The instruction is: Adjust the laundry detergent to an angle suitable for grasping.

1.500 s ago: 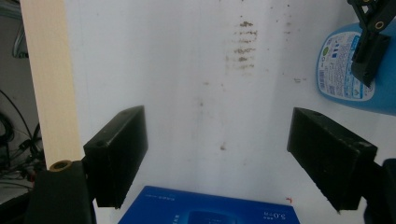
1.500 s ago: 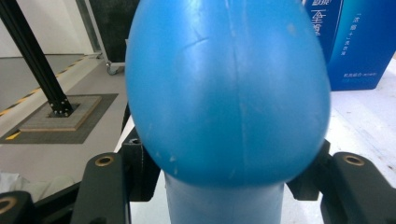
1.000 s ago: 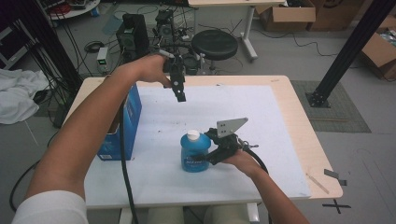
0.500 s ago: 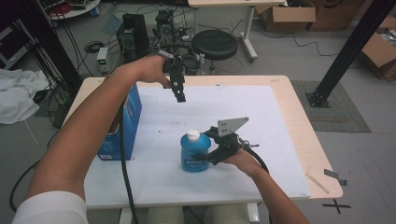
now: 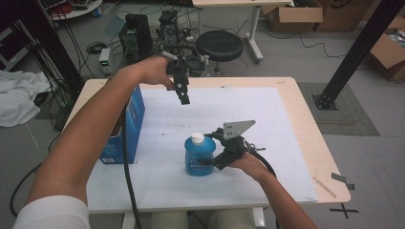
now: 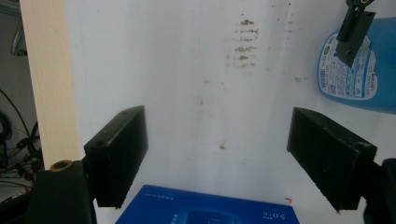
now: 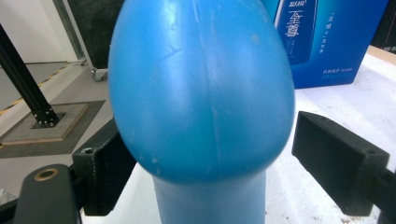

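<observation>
Standing near the front middle of the table (image 5: pixel 296 119), the blue bottle (image 5: pixel 199 156) sits between the jaws of the right gripper (image 5: pixel 216 151), which look spread around its body; in the right gripper view one jaw touches the bottle's side while the other stands just clear, so it is not yet clamped. Smooth, rounded plastic probably makes it slippery and a little yielding, and liquid inside would add weight; a hold low on the widest part seems safest. Farther back, the left gripper (image 5: pixel 184 98) hangs open over the mat, near the box (image 5: pixel 122 131).
</observation>
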A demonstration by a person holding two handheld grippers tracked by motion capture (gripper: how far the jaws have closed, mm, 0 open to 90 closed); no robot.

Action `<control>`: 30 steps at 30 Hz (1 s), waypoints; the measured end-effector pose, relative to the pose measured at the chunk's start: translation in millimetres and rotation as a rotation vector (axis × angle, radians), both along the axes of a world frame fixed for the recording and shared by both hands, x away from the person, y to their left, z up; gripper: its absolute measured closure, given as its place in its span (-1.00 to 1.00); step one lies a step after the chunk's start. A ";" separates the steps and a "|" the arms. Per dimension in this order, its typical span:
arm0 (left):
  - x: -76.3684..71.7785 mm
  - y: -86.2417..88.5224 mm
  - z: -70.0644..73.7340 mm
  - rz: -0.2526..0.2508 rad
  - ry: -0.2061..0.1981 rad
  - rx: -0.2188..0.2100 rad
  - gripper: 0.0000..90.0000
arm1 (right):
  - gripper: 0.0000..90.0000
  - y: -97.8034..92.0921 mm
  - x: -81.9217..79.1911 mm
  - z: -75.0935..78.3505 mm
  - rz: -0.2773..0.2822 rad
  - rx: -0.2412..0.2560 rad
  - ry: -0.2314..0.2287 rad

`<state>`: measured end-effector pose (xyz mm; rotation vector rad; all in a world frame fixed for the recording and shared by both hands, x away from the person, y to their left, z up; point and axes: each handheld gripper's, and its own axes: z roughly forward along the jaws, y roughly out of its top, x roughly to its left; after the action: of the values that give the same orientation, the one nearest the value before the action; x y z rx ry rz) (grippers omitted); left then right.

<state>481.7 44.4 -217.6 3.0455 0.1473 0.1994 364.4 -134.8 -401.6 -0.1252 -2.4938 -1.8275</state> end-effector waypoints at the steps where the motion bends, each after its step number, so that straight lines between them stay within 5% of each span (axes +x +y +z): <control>1: 0.0 0.1 -0.2 0.001 0.000 0.000 -0.53 | -0.67 -0.2 -0.4 0.4 -0.004 -0.003 -0.002; 12: 0.0 0.6 -0.2 0.004 0.002 0.000 -0.53 | -0.67 -8.7 -0.6 3.5 -0.025 -0.006 0.000; 20: -1.5 1.7 0.1 0.012 0.009 -0.003 -0.53 | -0.67 -33.2 -3.0 11.9 -0.064 -0.083 0.000; 22: -2.1 3.2 -0.4 0.020 0.009 -0.005 -0.53 | -0.67 -42.2 -3.5 16.3 -0.072 -0.123 0.022; 25: -2.8 4.9 -1.3 0.026 0.011 -0.001 -0.54 | -0.67 -63.8 -2.7 31.4 -0.088 -0.248 0.038; 30: -5.0 6.5 -2.3 0.034 0.017 -0.010 -0.54 | -0.67 -87.1 2.4 52.8 -0.117 -0.357 0.040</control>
<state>476.7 50.8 -219.8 3.0375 0.2013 0.1746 366.8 -221.9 -348.8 -0.3227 -2.8104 -1.3762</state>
